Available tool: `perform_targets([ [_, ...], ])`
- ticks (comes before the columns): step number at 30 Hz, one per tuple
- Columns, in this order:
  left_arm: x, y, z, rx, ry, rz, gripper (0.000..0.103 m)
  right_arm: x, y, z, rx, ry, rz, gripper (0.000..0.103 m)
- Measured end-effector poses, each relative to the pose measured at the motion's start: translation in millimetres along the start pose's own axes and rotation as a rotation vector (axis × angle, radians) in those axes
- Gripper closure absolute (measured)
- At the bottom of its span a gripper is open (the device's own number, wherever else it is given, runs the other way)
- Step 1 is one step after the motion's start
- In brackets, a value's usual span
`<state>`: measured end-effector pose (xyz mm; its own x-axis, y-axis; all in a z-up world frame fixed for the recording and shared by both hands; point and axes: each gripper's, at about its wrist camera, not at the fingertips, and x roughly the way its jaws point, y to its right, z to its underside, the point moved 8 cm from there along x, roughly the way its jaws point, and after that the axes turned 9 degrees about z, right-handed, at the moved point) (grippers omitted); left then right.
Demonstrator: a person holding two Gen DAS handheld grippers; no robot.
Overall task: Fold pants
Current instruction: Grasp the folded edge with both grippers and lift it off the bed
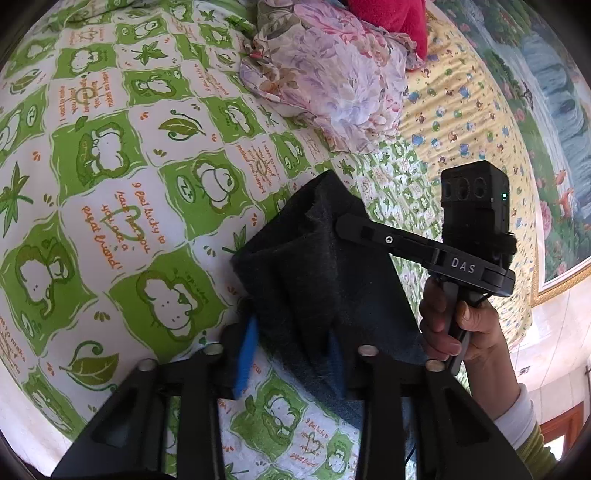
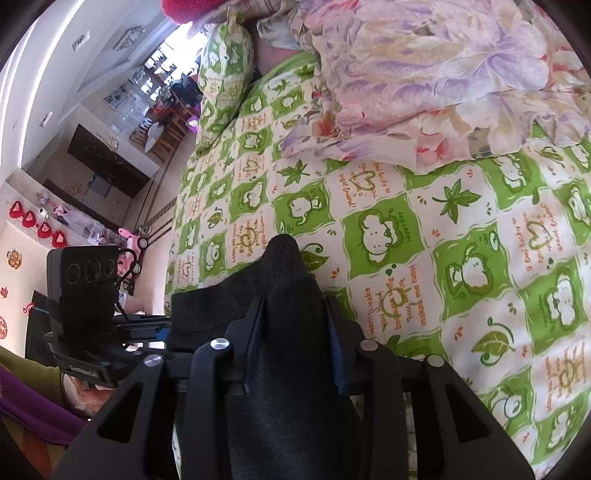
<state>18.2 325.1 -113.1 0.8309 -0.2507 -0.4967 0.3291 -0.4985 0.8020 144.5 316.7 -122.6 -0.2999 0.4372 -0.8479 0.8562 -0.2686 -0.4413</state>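
Both sets of fingers are pinching the dark pants (image 1: 325, 273), which serve as my landmark. On my left gripper (image 1: 291, 354) the blue pads (image 1: 246, 360) press a bunched fold of that fabric from either side. On my right gripper (image 2: 295, 350) the pads (image 2: 338, 360) are clamped the same way, with a peak of cloth poking up beyond the fingertips.

The pants hang between the two grippers, lifted above the green-and-white quilt (image 1: 122, 192) spread beneath them. Seen from my left, my right hand (image 1: 458, 328) grips its handle just to the right of the pants, white cuff (image 1: 517, 417) showing below it. Beyond the pants, well apart, lies a crumpled floral cloth (image 2: 424, 74) with something red (image 1: 391, 18) at its far edge. A yellow patterned sheet (image 1: 461, 122) lies to the right of that floral heap.
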Motion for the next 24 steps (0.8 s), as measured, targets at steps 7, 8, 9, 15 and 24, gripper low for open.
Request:
perform_targets([
  [7,-6,20,-2,0.031,0.015,-0.002,0.079,-34,-14,4,0.009,0.063,0.012,0.079],
  [8,-8,25,-3,0.037,0.018,0.006,0.079,-45,-15,6,0.015,0.081,0.010,0.079],
  [9,-11,32,-3,0.043,0.021,0.018,0.079,-52,-16,8,0.023,0.097,0.007,0.079],
  [15,-21,82,-1,0.152,0.028,0.066,0.079,-106,-22,22,0.055,0.227,0.002,0.079],
  [24,-19,183,37,0.366,-0.017,0.173,0.080,-193,-17,67,0.121,0.433,0.023,0.081],
])
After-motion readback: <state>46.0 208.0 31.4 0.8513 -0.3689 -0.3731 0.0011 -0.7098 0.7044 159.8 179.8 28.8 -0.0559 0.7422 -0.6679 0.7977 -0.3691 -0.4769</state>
